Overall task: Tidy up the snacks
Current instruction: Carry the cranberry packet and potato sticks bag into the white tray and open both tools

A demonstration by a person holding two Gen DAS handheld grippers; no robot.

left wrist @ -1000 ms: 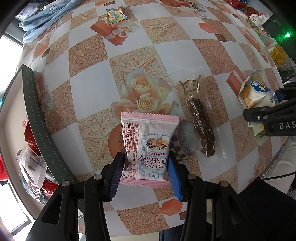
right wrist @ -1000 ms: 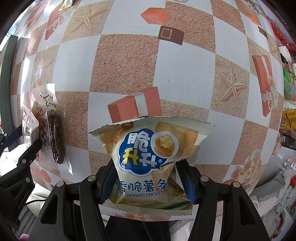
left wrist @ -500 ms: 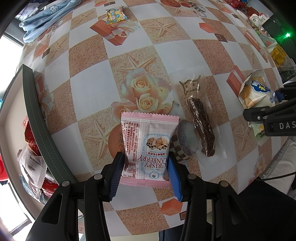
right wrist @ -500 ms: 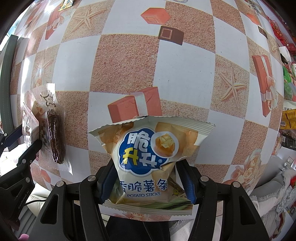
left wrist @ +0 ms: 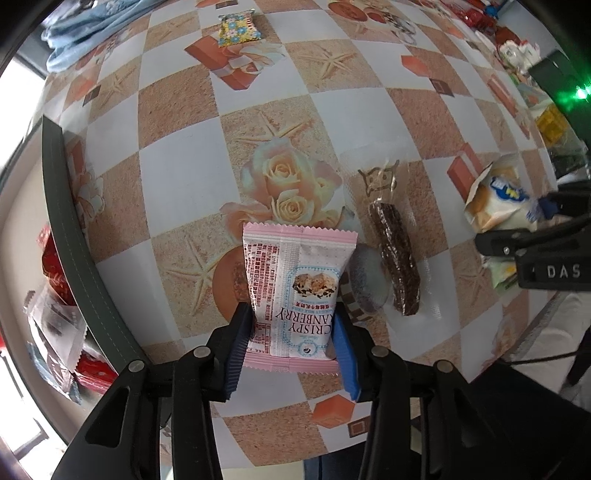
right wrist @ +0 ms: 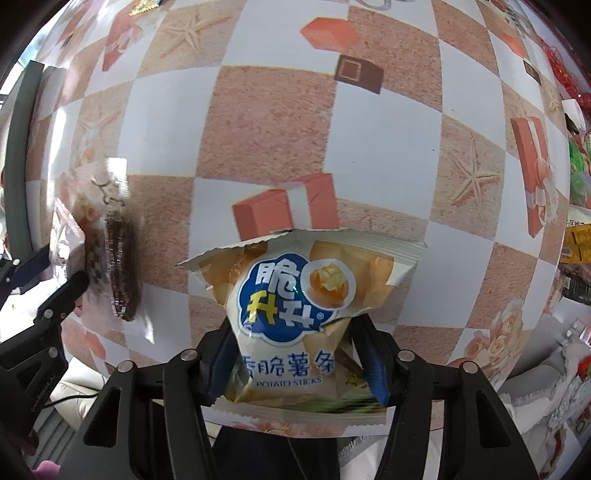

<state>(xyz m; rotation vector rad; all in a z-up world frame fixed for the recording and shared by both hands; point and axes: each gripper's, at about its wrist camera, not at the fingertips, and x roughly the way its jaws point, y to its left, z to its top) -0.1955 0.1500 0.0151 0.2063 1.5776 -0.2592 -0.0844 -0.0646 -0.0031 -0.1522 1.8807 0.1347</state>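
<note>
The left tongs [left wrist: 291, 345] grip a pink and white snack packet [left wrist: 295, 295] printed "CRISPY CRANBERRY"; the blue pads press on both its sides near its lower end, and the jaws have just closed a little further on it. The packet stands out past the pads over the surface [left wrist: 177, 166], which wears a checked cloth with roses, starfish and gift boxes.

Just to the right of the packet lies a dark brown bar in a clear wrapper [left wrist: 395, 258], flat on the cloth. Far up the cloth sits a small yellow flowered packet [left wrist: 238, 29], well apart from the rest.

The right tongs [right wrist: 295, 363] grip a bag of potato sticks [right wrist: 291, 295], cream with a blue badge; their pads pinch its lower half, and these jaws too have just closed slightly on it. The same bag [left wrist: 498, 199] shows at the right edge of the left wrist view.

At the left edge of the right wrist view the brown bar shows again, blurred. The bright packets at the far right edge are too small to tell apart.
</note>
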